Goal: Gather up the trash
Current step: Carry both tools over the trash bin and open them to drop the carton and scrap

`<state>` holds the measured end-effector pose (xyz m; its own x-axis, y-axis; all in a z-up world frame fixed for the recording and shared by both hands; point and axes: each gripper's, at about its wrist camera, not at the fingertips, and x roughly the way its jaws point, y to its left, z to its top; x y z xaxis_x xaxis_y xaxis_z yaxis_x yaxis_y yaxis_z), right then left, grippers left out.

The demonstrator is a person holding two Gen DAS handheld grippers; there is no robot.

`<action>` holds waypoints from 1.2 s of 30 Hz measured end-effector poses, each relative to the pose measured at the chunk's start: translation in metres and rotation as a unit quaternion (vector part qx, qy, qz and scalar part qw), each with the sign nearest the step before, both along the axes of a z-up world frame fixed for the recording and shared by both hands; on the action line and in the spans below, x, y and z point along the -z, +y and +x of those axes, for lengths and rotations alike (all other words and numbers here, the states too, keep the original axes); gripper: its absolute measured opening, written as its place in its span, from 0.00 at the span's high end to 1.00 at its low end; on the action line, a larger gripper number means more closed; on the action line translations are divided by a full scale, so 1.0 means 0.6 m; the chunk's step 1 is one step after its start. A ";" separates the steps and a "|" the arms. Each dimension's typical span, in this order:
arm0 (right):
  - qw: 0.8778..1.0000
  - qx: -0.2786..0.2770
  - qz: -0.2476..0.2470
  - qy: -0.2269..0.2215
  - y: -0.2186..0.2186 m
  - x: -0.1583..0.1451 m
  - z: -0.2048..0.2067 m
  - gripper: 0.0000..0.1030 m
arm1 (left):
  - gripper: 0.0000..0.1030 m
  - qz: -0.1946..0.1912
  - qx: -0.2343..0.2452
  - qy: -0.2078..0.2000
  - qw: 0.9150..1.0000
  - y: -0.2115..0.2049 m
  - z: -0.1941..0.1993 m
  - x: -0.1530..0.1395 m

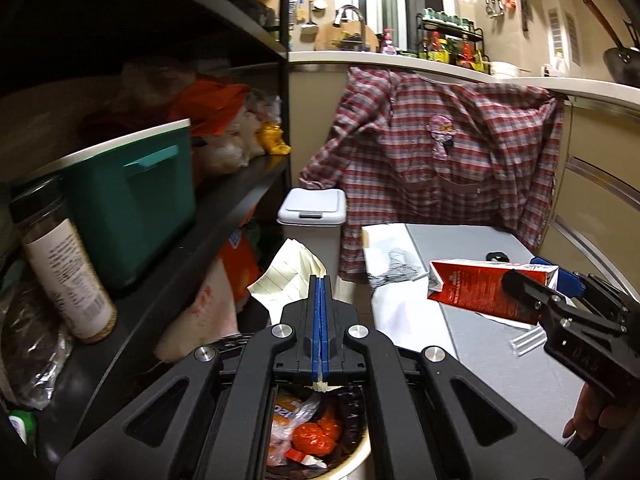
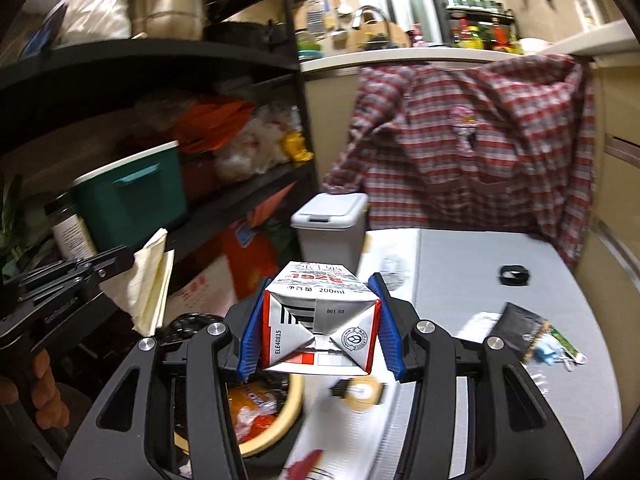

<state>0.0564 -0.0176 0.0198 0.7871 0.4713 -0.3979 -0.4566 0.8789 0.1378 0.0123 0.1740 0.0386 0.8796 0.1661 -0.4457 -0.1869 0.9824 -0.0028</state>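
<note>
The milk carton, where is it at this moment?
The milk carton is held in the right gripper, centre of the right wrist view, above the table edge. The open trash bin sits below to its left.

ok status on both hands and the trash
Left gripper shut on yellow paper. Right gripper clamps milk carton. Open bin below, nothing blocking.

The milk carton point(image 2: 320, 320) is glossy printed paperboard; the lined note sheet point(image 1: 290, 276) is matt paper. The plaid shirt point(image 1: 440, 168) is woven cloth. The table point(image 2: 500, 248) surface is smooth, matt grey.
</note>
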 end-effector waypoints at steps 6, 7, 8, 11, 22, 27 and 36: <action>1.000 -0.027 -0.011 0.004 0.051 0.006 -0.008 0.52 | 1.00 -0.008 -0.010 0.003 1.000 0.038 0.003 0.013; 0.999 -0.029 -0.012 0.005 0.056 0.008 -0.007 0.52 | 1.00 -0.009 -0.011 0.003 1.000 0.042 0.004 0.015; 0.999 -0.032 -0.015 0.006 0.063 0.010 -0.008 0.52 | 1.00 -0.010 -0.012 0.004 1.000 0.046 0.005 0.017; 0.999 -0.039 -0.019 0.011 0.081 0.016 -0.007 0.52 | 1.00 -0.018 -0.016 0.007 1.000 0.061 0.007 0.024; 0.998 -0.055 -0.026 0.021 0.119 0.031 0.007 0.52 | 1.00 -0.028 -0.026 0.019 0.999 0.088 0.025 0.053; 0.997 -0.062 -0.025 0.028 0.133 0.041 0.012 0.52 | 1.00 -0.043 -0.025 0.026 0.998 0.101 0.036 0.064; 0.996 -0.071 -0.036 0.044 0.166 0.069 0.024 0.52 | 1.00 -0.068 -0.013 0.054 0.996 0.118 0.057 0.091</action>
